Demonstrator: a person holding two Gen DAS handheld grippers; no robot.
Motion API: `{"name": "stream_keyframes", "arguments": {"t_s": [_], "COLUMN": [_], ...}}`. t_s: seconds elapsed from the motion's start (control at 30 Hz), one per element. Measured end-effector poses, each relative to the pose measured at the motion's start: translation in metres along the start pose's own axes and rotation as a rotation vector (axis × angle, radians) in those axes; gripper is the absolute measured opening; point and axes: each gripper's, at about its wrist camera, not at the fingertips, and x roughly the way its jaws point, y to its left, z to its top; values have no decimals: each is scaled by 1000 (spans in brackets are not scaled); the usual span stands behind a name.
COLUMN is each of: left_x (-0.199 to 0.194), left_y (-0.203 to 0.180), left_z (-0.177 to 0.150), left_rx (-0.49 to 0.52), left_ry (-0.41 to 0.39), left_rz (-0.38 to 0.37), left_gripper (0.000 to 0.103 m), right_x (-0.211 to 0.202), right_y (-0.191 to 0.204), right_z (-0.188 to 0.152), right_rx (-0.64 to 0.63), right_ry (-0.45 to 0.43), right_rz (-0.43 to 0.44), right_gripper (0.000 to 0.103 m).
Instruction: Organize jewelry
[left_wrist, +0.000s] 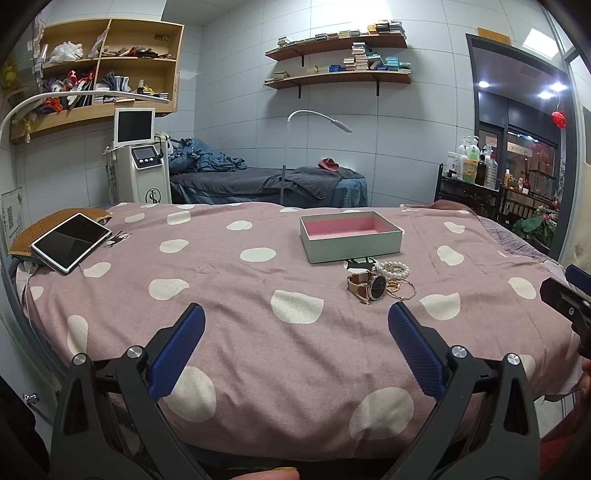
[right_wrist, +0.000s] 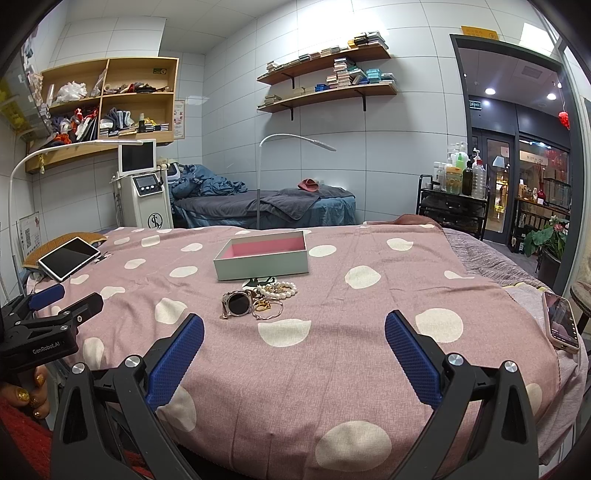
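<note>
pink fabric with white spots, the bedspread (left_wrist: 236, 295), covers the work surface in both wrist views. a grey-green box (left_wrist: 351, 236) with a pink lining stands open on it, with nothing visible inside.

jewelry location: all pieces lie in one cluster on the bedspread, just in front of the box and outside it.
- watch (left_wrist: 376, 286): dark round face, rose-gold mesh band, at the near left of the cluster.
- pearl bracelet (left_wrist: 395, 268): at the far side of the cluster, nearest the box.
- gold bangle (left_wrist: 402, 290): thin ring, at the near right, touching the watch.
- a small dark cut-out piece lies between the box and the pearls; its type cannot be told.

left gripper (left_wrist: 295, 319): blue-padded fingers spread wide, holding nothing, above the near part of the bedspread. the cluster lies ahead of it and toward its right finger, apart from both pads.

right gripper (right_wrist: 293, 325): fingers spread wide, holding nothing. the watch (right_wrist: 236, 303), pearl bracelet (right_wrist: 279, 288) and gold bangle (right_wrist: 267, 309) lie ahead of it, toward its left finger, not in contact. the box (right_wrist: 264, 256) stands beyond them.

a tablet (left_wrist: 70, 240) rests on a woven mat at the far left edge. a phone (right_wrist: 561, 321) lies at the right edge of the bed.
</note>
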Motion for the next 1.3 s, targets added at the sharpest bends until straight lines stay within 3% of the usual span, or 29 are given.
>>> {"name": "stream_keyframes", "arguments": {"t_s": [1.3], "left_x": [1], "left_y": [2], "left_z": [-2], "left_rx": [-1], "left_ry": [3], "left_rz": [1], "left_gripper": [98], "right_x": [1], "right_y": [1], "right_z": [-1], "right_rx": [-1], "right_ry": [1], "right_rz": [-1], "right_gripper": [97]}}
